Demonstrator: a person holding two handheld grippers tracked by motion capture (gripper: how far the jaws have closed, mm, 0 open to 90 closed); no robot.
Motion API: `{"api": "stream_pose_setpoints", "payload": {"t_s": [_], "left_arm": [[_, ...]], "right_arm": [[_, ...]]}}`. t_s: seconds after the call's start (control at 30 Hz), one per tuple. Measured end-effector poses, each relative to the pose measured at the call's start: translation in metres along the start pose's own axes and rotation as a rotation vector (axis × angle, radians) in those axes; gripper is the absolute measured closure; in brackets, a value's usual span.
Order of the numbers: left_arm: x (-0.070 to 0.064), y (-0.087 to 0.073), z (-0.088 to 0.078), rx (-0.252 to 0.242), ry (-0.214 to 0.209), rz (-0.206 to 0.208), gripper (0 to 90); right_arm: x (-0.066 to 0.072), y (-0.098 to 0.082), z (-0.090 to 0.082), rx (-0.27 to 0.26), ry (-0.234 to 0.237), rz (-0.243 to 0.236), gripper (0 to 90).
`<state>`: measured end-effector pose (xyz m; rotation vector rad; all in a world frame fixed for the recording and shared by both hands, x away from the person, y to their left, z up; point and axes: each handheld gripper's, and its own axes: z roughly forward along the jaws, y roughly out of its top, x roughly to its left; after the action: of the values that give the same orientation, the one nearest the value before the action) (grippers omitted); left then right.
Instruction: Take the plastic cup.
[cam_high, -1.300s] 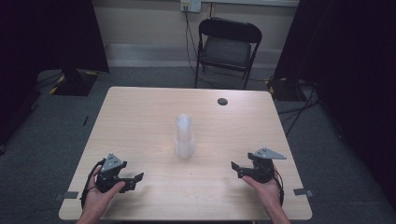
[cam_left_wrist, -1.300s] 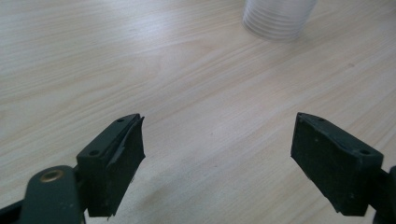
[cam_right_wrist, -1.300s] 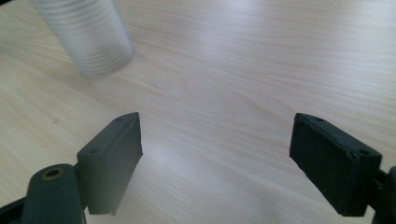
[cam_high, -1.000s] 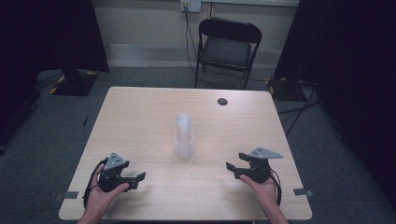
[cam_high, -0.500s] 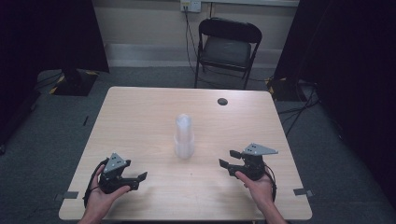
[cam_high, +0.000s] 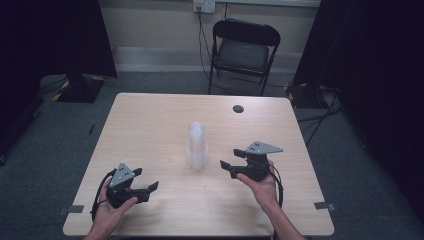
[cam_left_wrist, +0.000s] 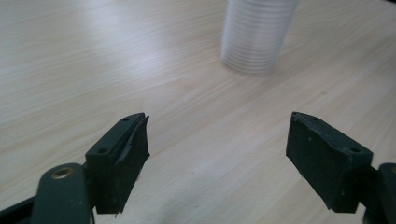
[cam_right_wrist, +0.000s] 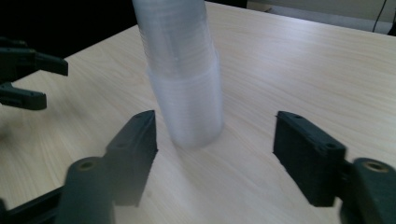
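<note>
- The stack of clear plastic cups (cam_high: 197, 146) stands upright near the centre of the table (cam_high: 150, 125), rims down, the upper cups narrower than the lowest one.
- In the right gripper view the stack (cam_right_wrist: 184, 70) rises just ahead of the two black jaws and a little toward the left jaw; no pad touches it.
- The right gripper (cam_high: 229, 167) is held above the table just to the right of the stack, jaws pointing toward it. Its jaws stand apart with nothing between them and have just been opening.
- The left gripper (cam_high: 152, 187) lies to the lower left of the stack, well apart from it, low over the table. In the left gripper view its jaws (cam_left_wrist: 217, 154) stand wide apart and hold nothing; the stack (cam_left_wrist: 256, 35) shows farther off, ahead and to the right.
- A small dark round disc (cam_high: 238, 108) lies on the table beyond the stack, toward the far right corner.
- A black folding chair (cam_high: 243, 50) stands on the floor beyond the table, behind the stack.
</note>
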<state>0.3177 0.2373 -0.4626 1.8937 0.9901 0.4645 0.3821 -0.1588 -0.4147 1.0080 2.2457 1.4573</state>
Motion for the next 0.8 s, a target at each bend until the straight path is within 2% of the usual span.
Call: {"api": "stream_pose_setpoints", "payload": {"t_s": [0.07,0.1,0.13,0.2,0.27,0.33,0.4,0.43,0.47,0.63,0.8], "left_arm": [[-0.002,0.001,-0.001,-0.008,-0.001,0.011,20.9],[-0.003,0.001,-0.002,-0.005,-0.021,0.002,20.7],[-0.003,0.001,-0.002,-0.005,-0.021,0.002,20.5],[-0.004,0.002,-0.003,0.014,-0.025,0.022,20.4],[-0.005,0.001,-0.003,0.034,-0.058,0.02,21.3],[-0.007,0.001,-0.003,0.042,-0.055,0.041,21.3],[-0.007,0.001,-0.003,0.039,-0.06,0.044,20.3],[-0.008,0.001,-0.003,0.04,-0.072,0.031,19.8],[-0.007,0.002,-0.004,0.036,-0.072,0.038,19.5],[-0.005,0.002,-0.004,0.032,-0.071,0.026,19.2],[-0.005,0.001,-0.005,0.035,-0.065,0.027,19.2]], "right_arm": [[0.002,0.007,0.005,-0.006,0.007,-0.013,25.7],[0.004,0.014,0.009,-0.007,0.023,-0.029,24.3],[0.004,0.014,0.009,-0.007,0.023,-0.029,24.3],[0.007,0.023,0.015,-0.007,0.041,-0.042,22.6],[0.008,0.029,0.018,-0.017,0.049,-0.05,21.8],[0.009,0.035,0.021,-0.03,0.057,-0.056,21.0],[0.01,0.04,0.025,-0.032,0.066,-0.063,20.2],[0.011,0.043,0.027,-0.035,0.067,-0.064,19.8],[0.011,0.045,0.029,-0.039,0.07,-0.065,19.5],[0.014,0.055,0.042,-0.044,0.081,-0.083,18.9],[0.014,0.058,0.055,-0.047,0.094,-0.081,18.8]]}}
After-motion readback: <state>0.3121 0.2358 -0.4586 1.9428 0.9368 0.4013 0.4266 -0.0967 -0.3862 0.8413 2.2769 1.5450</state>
